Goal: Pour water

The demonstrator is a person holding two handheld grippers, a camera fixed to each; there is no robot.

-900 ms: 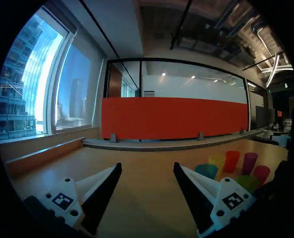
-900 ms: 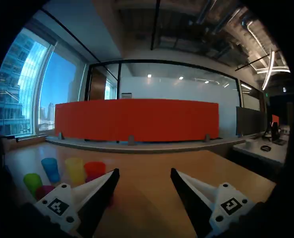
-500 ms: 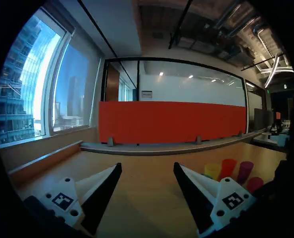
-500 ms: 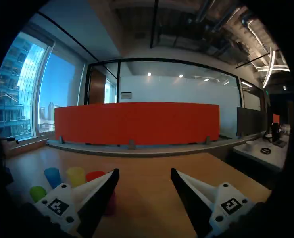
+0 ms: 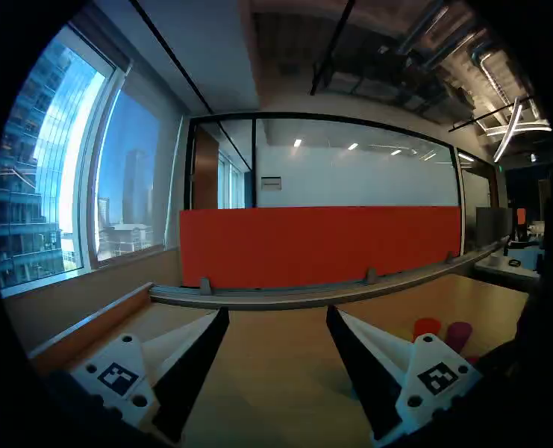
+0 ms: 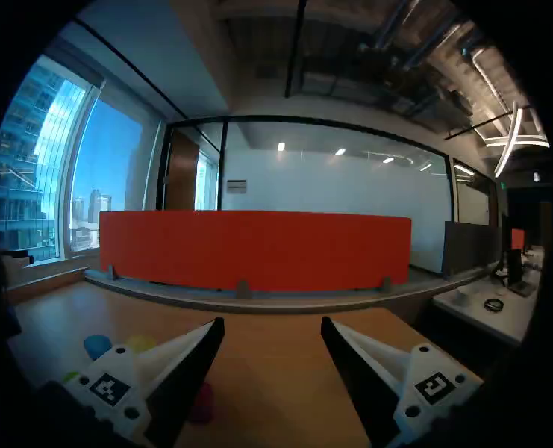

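Observation:
Coloured plastic cups stand on a wooden table (image 5: 276, 373). In the left gripper view, an orange cup (image 5: 426, 327) and a purple cup (image 5: 457, 334) peek out beyond the right finger of my left gripper (image 5: 276, 328), which is open and holds nothing. In the right gripper view, a blue cup (image 6: 97, 346), a yellow cup (image 6: 140, 343) and a magenta cup (image 6: 201, 403) sit low at the left, partly hidden by the left finger of my right gripper (image 6: 272, 336). That gripper is open with nothing between its fingers.
An orange partition (image 5: 317, 245) runs along the table's far edge, with a glass wall behind it. Large windows (image 5: 52, 187) fill the left side. A neighbouring white desk (image 6: 485, 306) with small items lies to the right.
Both views have tilted upward: the cups have slid down and are now mostly hidden behind the fingers. Both grippers stay open.

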